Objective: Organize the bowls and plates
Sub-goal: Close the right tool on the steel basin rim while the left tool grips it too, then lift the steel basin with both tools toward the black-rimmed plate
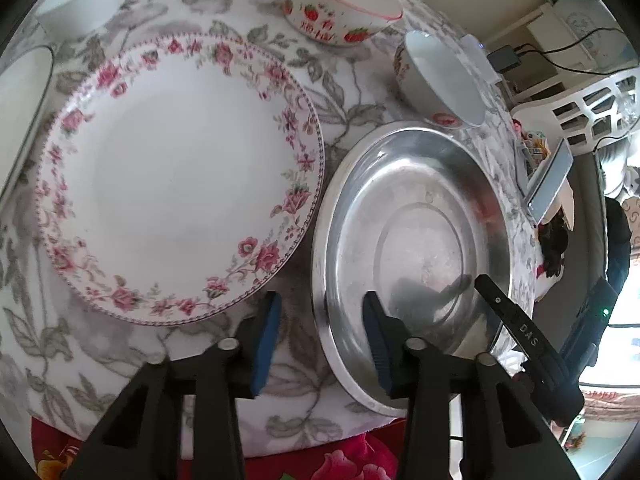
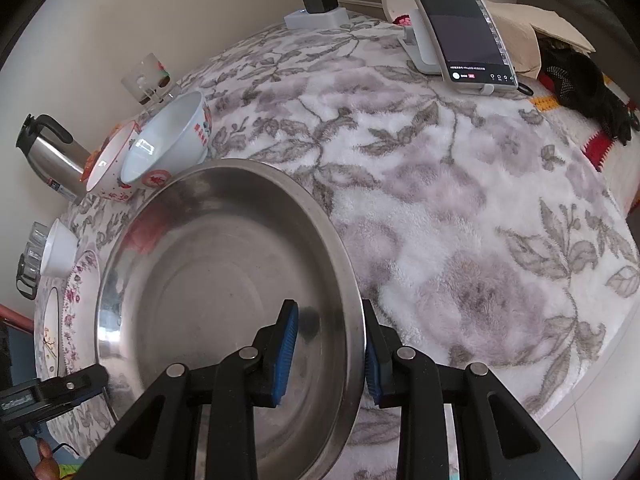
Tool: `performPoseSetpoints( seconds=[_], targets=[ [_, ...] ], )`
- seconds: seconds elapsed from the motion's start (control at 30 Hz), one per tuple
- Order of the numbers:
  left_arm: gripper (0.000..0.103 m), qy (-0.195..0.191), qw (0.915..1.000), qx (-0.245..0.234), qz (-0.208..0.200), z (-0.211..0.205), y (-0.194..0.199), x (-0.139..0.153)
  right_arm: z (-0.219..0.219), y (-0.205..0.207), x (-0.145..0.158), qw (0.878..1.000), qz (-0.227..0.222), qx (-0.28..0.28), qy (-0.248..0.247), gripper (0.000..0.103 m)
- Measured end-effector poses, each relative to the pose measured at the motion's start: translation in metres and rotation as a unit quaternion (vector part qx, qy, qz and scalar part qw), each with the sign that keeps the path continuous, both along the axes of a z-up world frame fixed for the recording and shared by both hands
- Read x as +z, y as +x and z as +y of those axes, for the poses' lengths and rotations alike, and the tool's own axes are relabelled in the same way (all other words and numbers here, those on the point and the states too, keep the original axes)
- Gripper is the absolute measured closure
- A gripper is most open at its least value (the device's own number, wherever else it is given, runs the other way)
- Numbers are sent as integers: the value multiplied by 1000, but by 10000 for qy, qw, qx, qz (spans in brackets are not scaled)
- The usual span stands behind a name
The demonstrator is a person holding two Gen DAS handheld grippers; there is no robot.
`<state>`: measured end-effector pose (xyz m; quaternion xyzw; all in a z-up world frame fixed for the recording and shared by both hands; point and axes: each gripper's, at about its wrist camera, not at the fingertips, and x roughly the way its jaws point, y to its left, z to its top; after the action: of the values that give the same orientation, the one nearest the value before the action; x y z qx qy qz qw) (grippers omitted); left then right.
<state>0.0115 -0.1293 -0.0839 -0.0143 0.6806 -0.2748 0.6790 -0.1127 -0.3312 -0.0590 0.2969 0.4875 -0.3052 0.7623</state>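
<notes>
None of the plates or bowls is being shown stacked or grouped yet, so the sorting is judged to be at its very start, with nearly everything left to do.

The steel basin is being straddled at 2 points of its rim. In the right wrist view, at the lower middle of the frame, the right gripper is being held with 1 blue pad inside the basin and 1 outside, the jaws narrowed around the rim; whether the pads are actually pressing on the metal cannot be told. In the left wrist view, the left gripper is being held at the lower middle, its jaws partly open across the basin's near left rim, with daylight showing on both sides, so nothing is being gripped there.

The basin is wide, shallow and dull-shiny, with a flat rolled lip and faint scuffs inside; it is lying on the floral-clothed worktop.

The floral plate is lying just beside it at the left of the left wrist view. The strawberry bowl and a small white bowl are standing apart at the upper right of that view, still unsorted.
</notes>
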Motion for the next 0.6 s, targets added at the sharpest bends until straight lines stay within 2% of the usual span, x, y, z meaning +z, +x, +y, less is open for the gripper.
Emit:
performPoseSetpoints(
  seconds=[0.1,0.23,0.4,0.6],
  targets=[
    [72,93,10000,34,-2,-3,2,-7,0,0,0,10000,1,2,7,70],
    [83,-67,9999,48,59,-6,5,-11,-1,0,1,10000,-8,1,22,72],
    [84,-185,9998,103,58,-7,6,-9,-4,-6,1,9999,-25,-86,45,84],
    [84,-508,9983,58,-289,-6,5,12,-3,-13,9,9998,-161,-98,51,88]
  ],
)
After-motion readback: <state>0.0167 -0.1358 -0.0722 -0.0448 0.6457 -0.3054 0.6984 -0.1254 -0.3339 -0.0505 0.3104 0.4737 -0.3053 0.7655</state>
